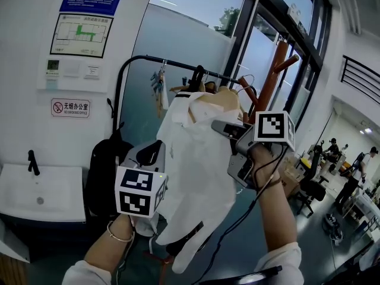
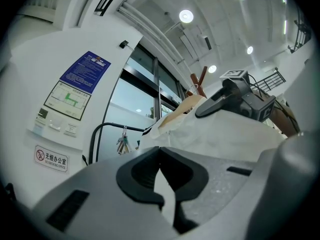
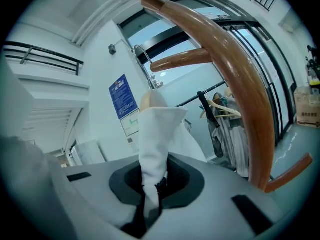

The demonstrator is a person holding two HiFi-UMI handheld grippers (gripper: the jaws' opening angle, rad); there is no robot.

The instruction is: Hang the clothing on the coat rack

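1. My right gripper [image 3: 150, 186] had its jaws shut tight on a fold of the soft white shirt [image 1: 196, 177], up by its light wooden hanger [image 1: 222, 103].
2. My left gripper [image 2: 160, 151] had its jaws pinched on the shirt lower down, I think.
3. The shirt hung in the air near the brown wooden coat rack [image 1: 274, 70], not yet on it.
4. It could slide off the hanger, because I held only cloth.
5. The rack's curved arm was close and could catch the cloth.
6. A black metal rail [image 1: 148, 58] with other clothes stood behind.
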